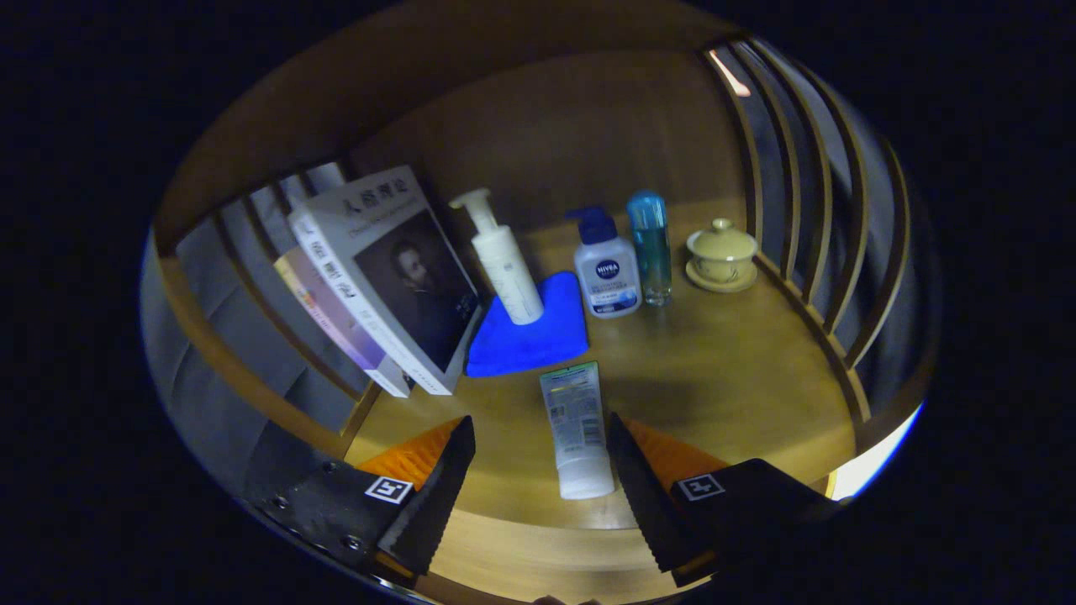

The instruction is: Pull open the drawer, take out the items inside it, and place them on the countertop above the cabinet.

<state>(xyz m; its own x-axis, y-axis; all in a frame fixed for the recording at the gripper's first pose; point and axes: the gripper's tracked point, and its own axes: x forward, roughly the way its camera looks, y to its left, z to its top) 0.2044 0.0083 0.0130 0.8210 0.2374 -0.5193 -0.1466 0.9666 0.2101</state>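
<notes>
Spread wide, the gripper [542, 470] jaws flank a tube [577, 428] lying flat on the countertop [723, 378], cap end between the fingers; neither seems to touch it, though the angle is poor. Just beyond the tube lies a blue cloth [525, 332] with a pump bottle [503, 260] standing on it. Books [391, 277] lean left of the cloth; right of it stand a lotion bottle [607, 273], a blue bottle [651, 248] and a lidded cup [721, 252]
</notes>
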